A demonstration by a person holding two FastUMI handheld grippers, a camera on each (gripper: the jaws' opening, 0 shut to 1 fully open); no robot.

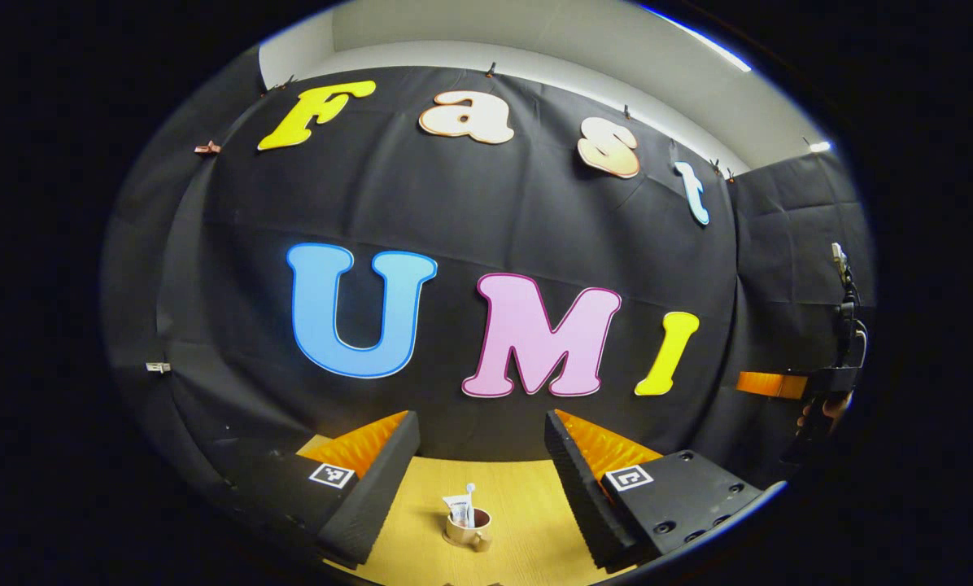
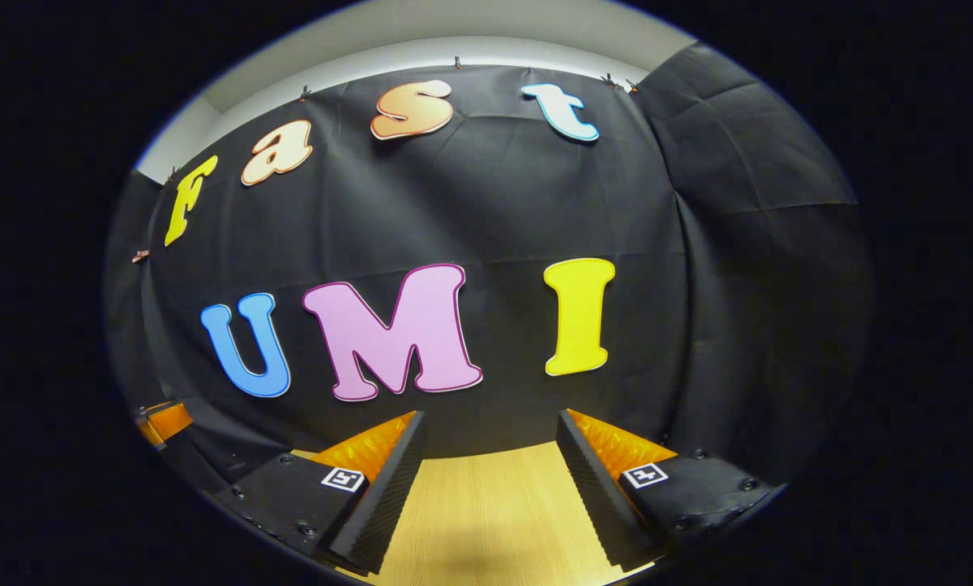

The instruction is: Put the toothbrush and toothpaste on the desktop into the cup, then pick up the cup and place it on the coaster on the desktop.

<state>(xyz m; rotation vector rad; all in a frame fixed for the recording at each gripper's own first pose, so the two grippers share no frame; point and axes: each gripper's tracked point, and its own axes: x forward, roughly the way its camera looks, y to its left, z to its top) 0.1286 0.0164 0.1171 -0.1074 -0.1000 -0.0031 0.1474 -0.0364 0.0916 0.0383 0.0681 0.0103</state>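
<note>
A tan mug-shaped cup stands upright on the wooden desktop, low in the left gripper view. A white toothpaste tube and a white toothbrush stand inside it, sticking up above the rim. My left gripper is open, its fingers spread to either side of the cup and raised behind it, touching nothing. In the right gripper view my right gripper is open over bare desktop with nothing between its fingers. I cannot make out a coaster under the cup.
The black cloth wall rises just behind the desktop's far edge. At the far right of the left gripper view a hand holds the other gripper. A stand with cables rises above that hand.
</note>
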